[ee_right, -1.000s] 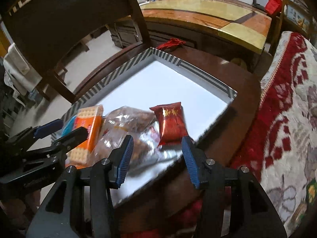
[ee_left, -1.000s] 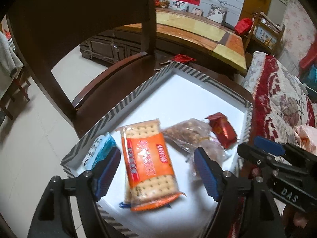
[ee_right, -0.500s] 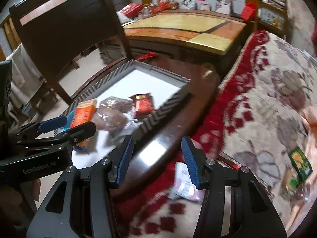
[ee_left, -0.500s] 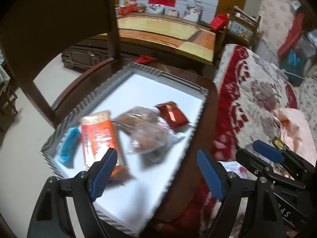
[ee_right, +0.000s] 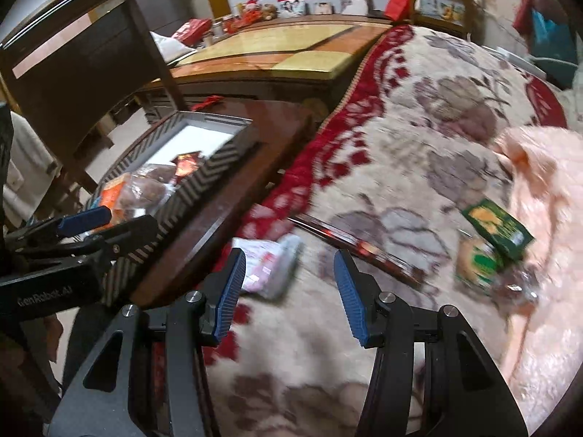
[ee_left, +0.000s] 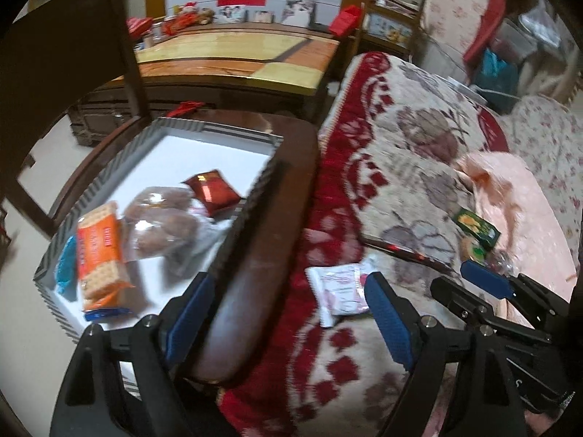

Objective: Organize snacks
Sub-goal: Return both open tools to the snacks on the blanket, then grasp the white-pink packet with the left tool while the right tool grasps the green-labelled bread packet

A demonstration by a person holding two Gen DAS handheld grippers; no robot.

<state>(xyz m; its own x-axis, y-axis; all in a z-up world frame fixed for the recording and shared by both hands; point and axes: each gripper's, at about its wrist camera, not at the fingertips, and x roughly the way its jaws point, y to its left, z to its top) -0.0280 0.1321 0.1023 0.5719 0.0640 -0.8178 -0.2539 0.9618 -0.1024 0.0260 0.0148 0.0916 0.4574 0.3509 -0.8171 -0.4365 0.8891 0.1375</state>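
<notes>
Both grippers have swung from the tray to the blanket, fingers spread empty above a white packet.

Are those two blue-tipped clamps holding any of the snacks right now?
No, nothing is held. The left gripper and the right gripper are both open and empty. The white and pink packet lies loose on the blanket, untouched.

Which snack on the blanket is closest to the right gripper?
The white and pink packet, lying just ahead of the right gripper by its left finger. The green box and the round green-labelled snack lie farther right.
</notes>
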